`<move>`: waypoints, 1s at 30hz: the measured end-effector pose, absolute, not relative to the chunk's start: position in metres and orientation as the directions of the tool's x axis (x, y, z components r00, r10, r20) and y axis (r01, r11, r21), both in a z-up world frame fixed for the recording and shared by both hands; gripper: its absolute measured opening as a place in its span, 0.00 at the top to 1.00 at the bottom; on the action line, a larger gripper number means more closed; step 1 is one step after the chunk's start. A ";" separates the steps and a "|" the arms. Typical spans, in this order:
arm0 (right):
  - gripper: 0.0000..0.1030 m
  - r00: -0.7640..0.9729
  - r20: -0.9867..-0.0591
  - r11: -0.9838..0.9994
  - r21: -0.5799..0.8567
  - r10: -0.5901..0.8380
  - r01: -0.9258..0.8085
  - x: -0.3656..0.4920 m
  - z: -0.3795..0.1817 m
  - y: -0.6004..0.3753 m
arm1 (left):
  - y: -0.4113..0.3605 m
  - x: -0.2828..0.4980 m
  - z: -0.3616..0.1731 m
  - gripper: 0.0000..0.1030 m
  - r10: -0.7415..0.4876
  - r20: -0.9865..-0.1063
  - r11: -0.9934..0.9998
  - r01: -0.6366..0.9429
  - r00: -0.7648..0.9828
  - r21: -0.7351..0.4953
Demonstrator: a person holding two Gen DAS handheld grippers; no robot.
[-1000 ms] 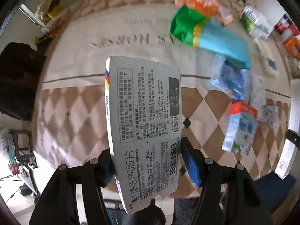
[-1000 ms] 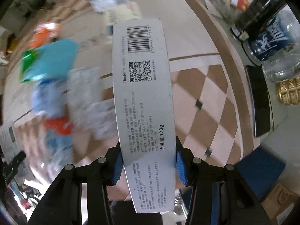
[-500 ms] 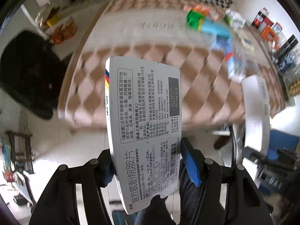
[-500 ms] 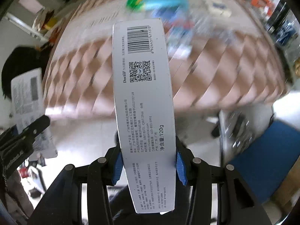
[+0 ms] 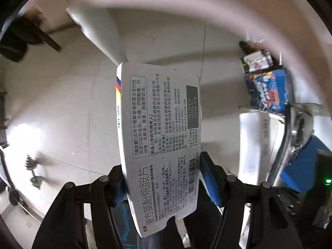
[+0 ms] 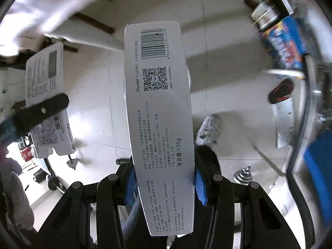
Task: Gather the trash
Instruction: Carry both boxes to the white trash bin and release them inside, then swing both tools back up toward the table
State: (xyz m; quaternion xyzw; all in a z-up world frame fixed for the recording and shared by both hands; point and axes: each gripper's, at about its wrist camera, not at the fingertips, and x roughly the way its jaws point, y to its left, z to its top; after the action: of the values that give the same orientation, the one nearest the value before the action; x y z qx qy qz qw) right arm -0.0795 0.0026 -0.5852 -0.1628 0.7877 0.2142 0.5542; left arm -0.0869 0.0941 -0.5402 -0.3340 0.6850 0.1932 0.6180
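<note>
My left gripper (image 5: 164, 176) is shut on a flat white medicine box (image 5: 159, 128) printed with Chinese text and a barcode. My right gripper (image 6: 165, 178) is shut on a long white toothpaste box (image 6: 159, 95) with a barcode and QR code. Both are held over a pale tiled floor. In the right wrist view the left gripper's finger (image 6: 41, 112) and its medicine box (image 6: 45, 95) show at the left. In the left wrist view the toothpaste box (image 5: 257, 143) shows at the right.
A blue printed carton (image 5: 269, 91) and a can (image 5: 257, 60) sit in a container at the right, seen also in the right wrist view (image 6: 286, 39). A shoe (image 6: 209, 128) and small dumbbells (image 5: 33, 170) lie on the floor. The white table edge (image 5: 166, 2) arcs overhead.
Both grippers have swung away from the patterned tabletop and down below its edge, carrying their boxes. The view now faces the floor and a container of trash at the right.
</note>
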 end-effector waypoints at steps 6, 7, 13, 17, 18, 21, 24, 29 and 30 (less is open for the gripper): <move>0.53 -0.424 -0.904 0.863 0.175 -0.050 -0.473 -0.063 -0.722 0.018 | 0.104 -0.086 -0.667 0.35 -0.342 -0.937 0.686 -0.700 -0.070 -0.199; 0.52 -0.447 -0.893 0.864 0.190 -0.045 -0.467 -0.057 -0.744 0.020 | 0.102 -0.087 -0.679 0.30 -0.350 -0.934 0.689 -0.696 -0.075 -0.202; 0.27 -0.440 -0.897 0.838 0.204 -0.047 -0.506 -0.048 -0.787 0.042 | 0.107 -0.097 -0.705 0.06 -0.305 -0.949 0.690 -0.705 -0.075 -0.166; 0.04 -0.351 -0.935 0.820 0.161 -0.051 -0.549 -0.043 -0.778 0.042 | 0.113 -0.114 -0.683 0.05 -0.194 -0.978 0.697 -0.712 -0.069 -0.088; 0.03 -0.323 -0.944 0.817 0.139 -0.061 -0.559 -0.043 -0.769 0.041 | 0.113 -0.118 -0.675 0.05 -0.154 -0.986 0.699 -0.713 -0.070 -0.058; 0.03 -0.225 -0.970 0.810 0.061 -0.089 -0.583 -0.047 -0.748 0.040 | 0.112 -0.126 -0.654 0.05 -0.058 -0.995 0.711 -0.704 -0.076 0.012; 0.03 -0.167 -0.982 0.807 0.025 -0.092 -0.590 -0.050 -0.728 0.037 | 0.109 -0.131 -0.632 0.05 -0.013 -0.998 0.715 -0.698 -0.067 0.038; 0.03 -0.103 -0.991 0.808 -0.007 -0.083 -0.589 -0.058 -0.681 0.038 | 0.104 -0.133 -0.602 0.05 0.004 -0.999 0.723 -0.690 -0.050 0.038; 0.03 -0.095 -0.992 0.810 -0.010 -0.081 -0.586 -0.059 -0.672 0.035 | 0.104 -0.134 -0.594 0.05 0.003 -0.999 0.724 -0.689 -0.045 0.033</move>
State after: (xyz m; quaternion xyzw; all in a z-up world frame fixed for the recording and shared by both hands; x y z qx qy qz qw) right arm -0.0588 0.0345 -0.6718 -0.2340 0.7124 0.2004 0.6305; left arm -0.1345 0.1035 -0.5942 -0.2557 0.6706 0.2694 0.6421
